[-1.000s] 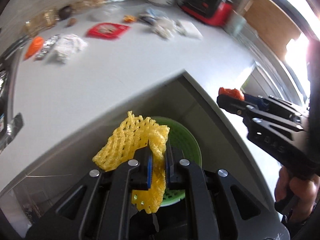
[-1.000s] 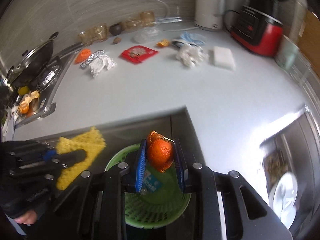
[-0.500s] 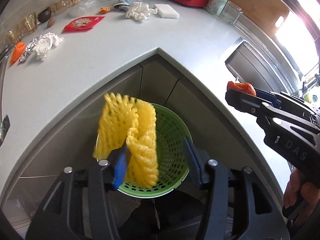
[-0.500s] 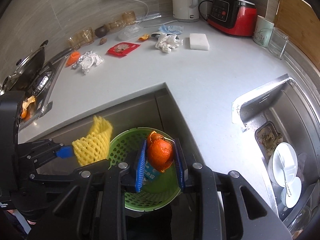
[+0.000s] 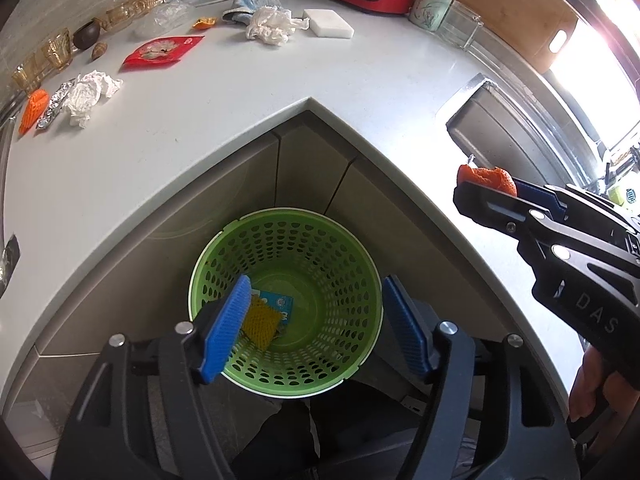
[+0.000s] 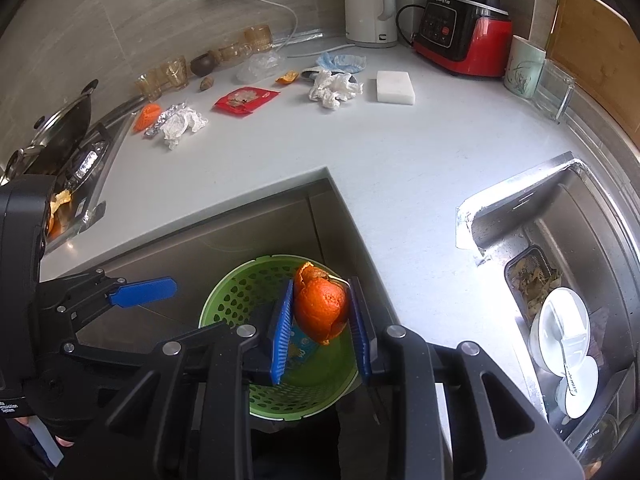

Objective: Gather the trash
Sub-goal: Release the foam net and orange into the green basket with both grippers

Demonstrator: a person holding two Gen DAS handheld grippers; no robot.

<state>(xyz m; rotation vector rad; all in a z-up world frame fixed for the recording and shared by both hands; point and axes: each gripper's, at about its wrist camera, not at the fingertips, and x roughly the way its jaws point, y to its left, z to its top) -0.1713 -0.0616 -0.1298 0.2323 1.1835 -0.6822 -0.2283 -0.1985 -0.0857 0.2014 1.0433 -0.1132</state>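
Left wrist view: left gripper [image 5: 316,322], jaws just opened and empty above the green basket [image 5: 360,264], yellow foam net [image 5: 260,322] inside; right gripper [image 6: 320,320] clamps orange peel [image 6: 320,308] over it, ready to drop.

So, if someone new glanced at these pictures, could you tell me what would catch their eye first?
Probably the orange peel clamped in the right gripper above the green basket, which stands on the floor in the counter's corner. Next, the left gripper, open over the basket, with the yellow foam net lying inside. Beyond, crumpled tissues and a red wrapper litter the counter.
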